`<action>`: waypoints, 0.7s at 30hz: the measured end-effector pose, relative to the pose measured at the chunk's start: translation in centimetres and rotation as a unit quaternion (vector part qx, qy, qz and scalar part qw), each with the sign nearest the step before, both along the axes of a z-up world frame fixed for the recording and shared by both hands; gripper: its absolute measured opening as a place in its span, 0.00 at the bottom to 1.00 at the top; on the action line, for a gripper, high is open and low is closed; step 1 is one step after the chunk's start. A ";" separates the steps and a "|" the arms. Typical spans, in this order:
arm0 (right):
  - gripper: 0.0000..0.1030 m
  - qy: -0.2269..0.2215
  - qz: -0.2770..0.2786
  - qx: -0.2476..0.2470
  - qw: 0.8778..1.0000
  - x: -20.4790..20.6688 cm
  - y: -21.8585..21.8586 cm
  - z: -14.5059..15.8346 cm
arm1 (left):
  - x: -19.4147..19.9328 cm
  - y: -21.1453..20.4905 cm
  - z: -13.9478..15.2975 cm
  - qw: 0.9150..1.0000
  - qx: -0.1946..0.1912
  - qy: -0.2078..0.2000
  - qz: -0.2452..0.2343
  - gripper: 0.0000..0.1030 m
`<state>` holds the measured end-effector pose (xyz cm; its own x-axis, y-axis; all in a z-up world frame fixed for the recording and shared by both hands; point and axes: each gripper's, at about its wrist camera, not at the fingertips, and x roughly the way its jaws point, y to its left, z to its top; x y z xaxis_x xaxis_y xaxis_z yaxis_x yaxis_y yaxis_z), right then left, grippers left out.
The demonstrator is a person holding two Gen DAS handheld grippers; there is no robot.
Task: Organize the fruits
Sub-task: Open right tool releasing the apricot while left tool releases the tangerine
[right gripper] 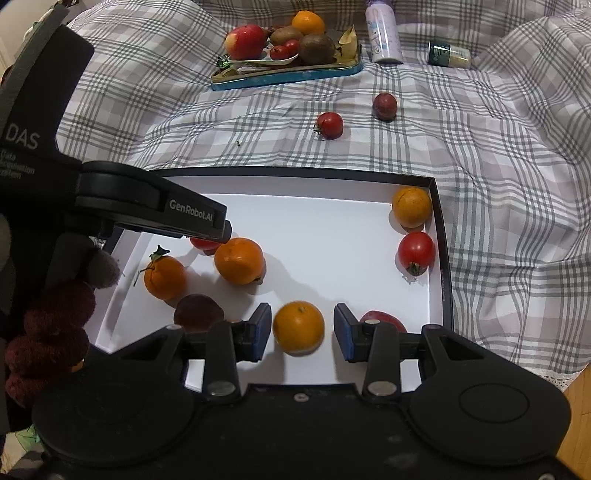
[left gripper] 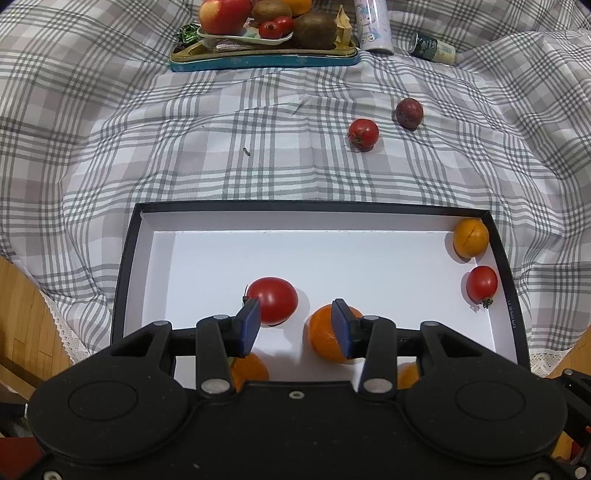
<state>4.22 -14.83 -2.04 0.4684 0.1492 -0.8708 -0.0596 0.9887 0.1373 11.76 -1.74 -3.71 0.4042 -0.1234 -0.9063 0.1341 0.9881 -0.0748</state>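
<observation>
A black box with a white inside [left gripper: 314, 206] [right gripper: 295, 171] lies on the plaid cloth and holds several oranges and tomatoes. My left gripper [left gripper: 295, 326] hovers open over it, with a red tomato [left gripper: 273, 300] behind its left pad and an orange [left gripper: 325, 336] behind its right pad. My right gripper [right gripper: 303, 332] is open around another orange [right gripper: 298, 326] that rests on the box floor, and a gap shows beside the right pad. Loose on the cloth beyond the box lie a tomato [left gripper: 364, 133] [right gripper: 329, 125] and a dark purple fruit [left gripper: 409, 112] [right gripper: 385, 106].
At the back, a blue-rimmed tray [left gripper: 258, 61] [right gripper: 288, 74] carries an apple, kiwis, an orange and small tomatoes. A white bottle [right gripper: 384, 31] and a tipped small jar [right gripper: 448, 53] lie to its right. A gloved hand [right gripper: 55, 332] holds the left gripper. Wooden floor [left gripper: 22, 314] shows past the cloth's edge.
</observation>
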 end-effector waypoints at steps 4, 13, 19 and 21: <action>0.40 0.002 -0.007 0.001 1.000 0.1 -0.2 -0.1 | 0.0 -0.1 0.0 1.000 0.003 0.000 -0.001 0.49; 0.40 -0.003 -0.011 0.000 1.000 0.1 -0.3 0.0 | -0.1 -0.1 -0.1 1.000 0.010 -0.002 -0.001 0.49; 0.40 -0.005 -0.018 0.002 1.000 0.2 -0.5 0.1 | -0.1 -0.1 -0.1 1.000 0.012 -0.002 -0.001 0.49; 0.40 -0.004 -0.021 0.002 1.000 0.3 -0.7 0.0 | -0.1 -0.1 -0.2 1.000 0.013 -0.001 -0.001 0.49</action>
